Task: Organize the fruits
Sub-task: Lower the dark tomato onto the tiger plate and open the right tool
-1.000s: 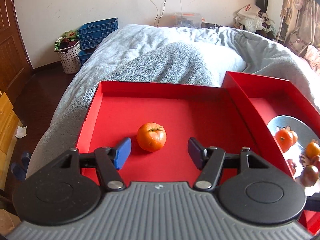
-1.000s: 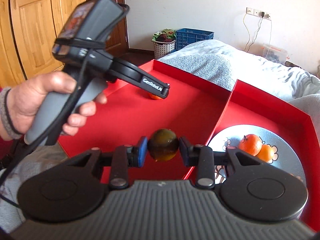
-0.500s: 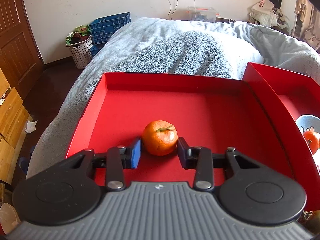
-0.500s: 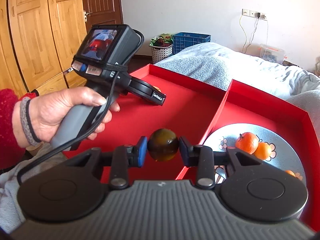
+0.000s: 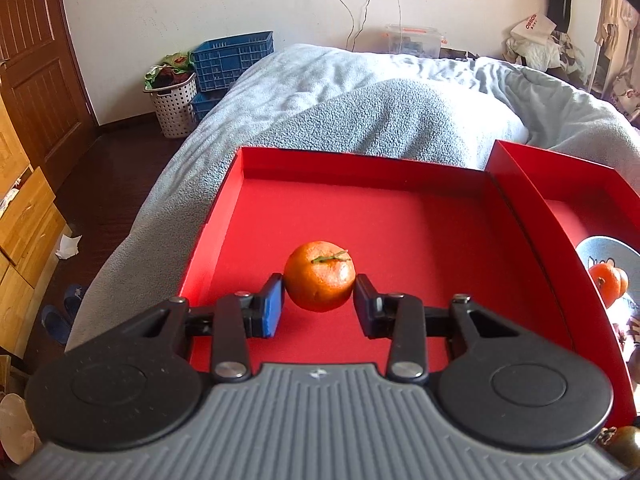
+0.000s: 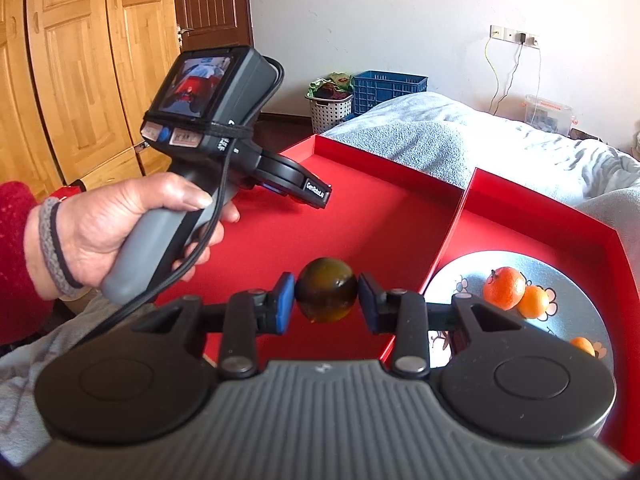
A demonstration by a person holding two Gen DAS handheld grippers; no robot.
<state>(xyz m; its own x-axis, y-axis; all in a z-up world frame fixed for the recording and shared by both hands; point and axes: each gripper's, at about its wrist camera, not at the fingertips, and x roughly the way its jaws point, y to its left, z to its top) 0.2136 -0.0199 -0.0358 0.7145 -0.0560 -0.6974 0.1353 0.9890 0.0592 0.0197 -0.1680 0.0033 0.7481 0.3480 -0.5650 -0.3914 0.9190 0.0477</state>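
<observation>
A bed covered by a rumpled grey-blue blanket (image 5: pixel 360 92) is seen, on which two shallow red trays are laid edge to edge, the left tray (image 5: pixel 400 168) beside the right tray (image 6: pixel 540 210), with the blanket bunched up just behind them.

Bright daylight throughout, sharp focus, soft shadows, and strong fisheye bending at the edges.
</observation>
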